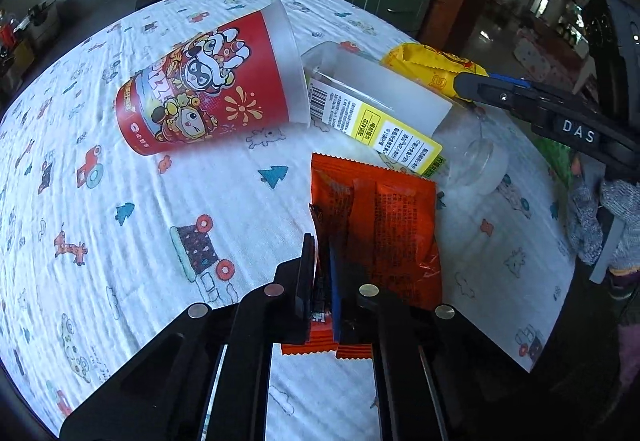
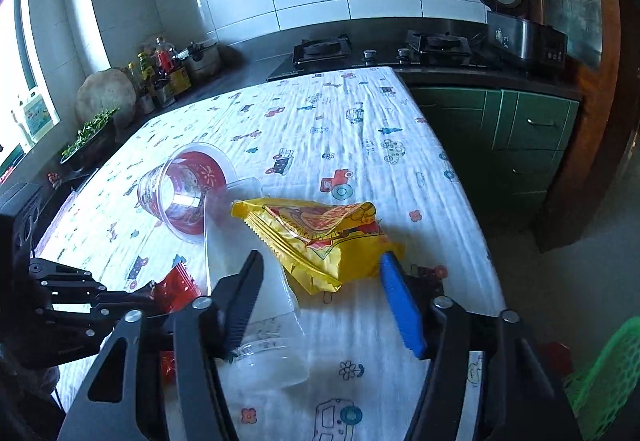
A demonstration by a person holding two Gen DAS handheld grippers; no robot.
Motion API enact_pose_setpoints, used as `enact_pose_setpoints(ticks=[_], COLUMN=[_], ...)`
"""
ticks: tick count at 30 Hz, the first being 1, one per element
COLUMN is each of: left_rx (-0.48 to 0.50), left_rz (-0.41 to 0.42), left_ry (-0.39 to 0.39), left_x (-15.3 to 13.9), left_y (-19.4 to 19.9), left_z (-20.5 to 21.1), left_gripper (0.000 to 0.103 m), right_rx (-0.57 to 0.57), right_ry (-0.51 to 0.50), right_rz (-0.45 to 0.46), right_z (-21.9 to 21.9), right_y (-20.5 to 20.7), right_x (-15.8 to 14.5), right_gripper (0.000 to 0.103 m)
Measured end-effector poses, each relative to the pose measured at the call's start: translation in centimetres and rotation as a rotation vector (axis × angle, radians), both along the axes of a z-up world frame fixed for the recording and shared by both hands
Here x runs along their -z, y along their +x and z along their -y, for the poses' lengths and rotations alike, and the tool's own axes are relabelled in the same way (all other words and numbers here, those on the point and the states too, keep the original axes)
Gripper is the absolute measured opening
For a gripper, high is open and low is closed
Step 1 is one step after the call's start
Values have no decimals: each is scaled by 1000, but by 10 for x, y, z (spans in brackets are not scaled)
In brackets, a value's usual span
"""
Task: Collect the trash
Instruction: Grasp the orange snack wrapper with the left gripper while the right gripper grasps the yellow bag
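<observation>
My left gripper [image 1: 321, 275] is shut on the near edge of an orange snack wrapper [image 1: 384, 225] that lies on the patterned tablecloth [image 1: 140, 241]. My right gripper [image 2: 320, 261] stands open around a crumpled yellow snack packet [image 2: 320, 237]. Its blue finger sits at the packet's right edge, and its black finger is a little clear on the left. A clear plastic bottle [image 1: 380, 109] with a white and yellow label lies between the two wrappers. A red printed cup [image 1: 208, 89] lies on its side, its mouth against the bottle.
A green mesh basket [image 2: 604, 373] stands off the table's right edge. Behind the table runs a dark counter with a gas hob [image 2: 320, 49], a rice cooker [image 2: 516, 29] and several bottles [image 2: 164, 73]. A gloved hand [image 1: 608, 221] holds the right gripper.
</observation>
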State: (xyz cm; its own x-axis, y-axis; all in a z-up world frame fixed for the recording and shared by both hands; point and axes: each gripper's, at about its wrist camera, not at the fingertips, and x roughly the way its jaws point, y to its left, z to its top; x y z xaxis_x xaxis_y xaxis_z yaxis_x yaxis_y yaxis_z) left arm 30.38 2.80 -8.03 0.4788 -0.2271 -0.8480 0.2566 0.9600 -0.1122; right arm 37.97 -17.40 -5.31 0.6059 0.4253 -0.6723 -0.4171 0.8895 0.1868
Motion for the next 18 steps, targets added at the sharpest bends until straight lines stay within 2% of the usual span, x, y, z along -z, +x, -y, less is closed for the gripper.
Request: enact_pose_setpoints(ticks=[8, 11, 18], left_rx=[-17, -25, -32], left_rz=[8, 16, 42], left_ry=[-12, -18, -37], left_x=[-3, -8, -23], left_y=[-6, -9, -20], left_z=[-3, -5, -7], left_gripper=[4, 4, 3], right_rx=[-6, -10, -7], right_ry=[31, 41, 44], right_rz=[19, 34, 72], right_z=[1, 2, 7], right_y=[-9, -14, -34], right_x=[-1, -4, -12], right_gripper=[10, 4, 3])
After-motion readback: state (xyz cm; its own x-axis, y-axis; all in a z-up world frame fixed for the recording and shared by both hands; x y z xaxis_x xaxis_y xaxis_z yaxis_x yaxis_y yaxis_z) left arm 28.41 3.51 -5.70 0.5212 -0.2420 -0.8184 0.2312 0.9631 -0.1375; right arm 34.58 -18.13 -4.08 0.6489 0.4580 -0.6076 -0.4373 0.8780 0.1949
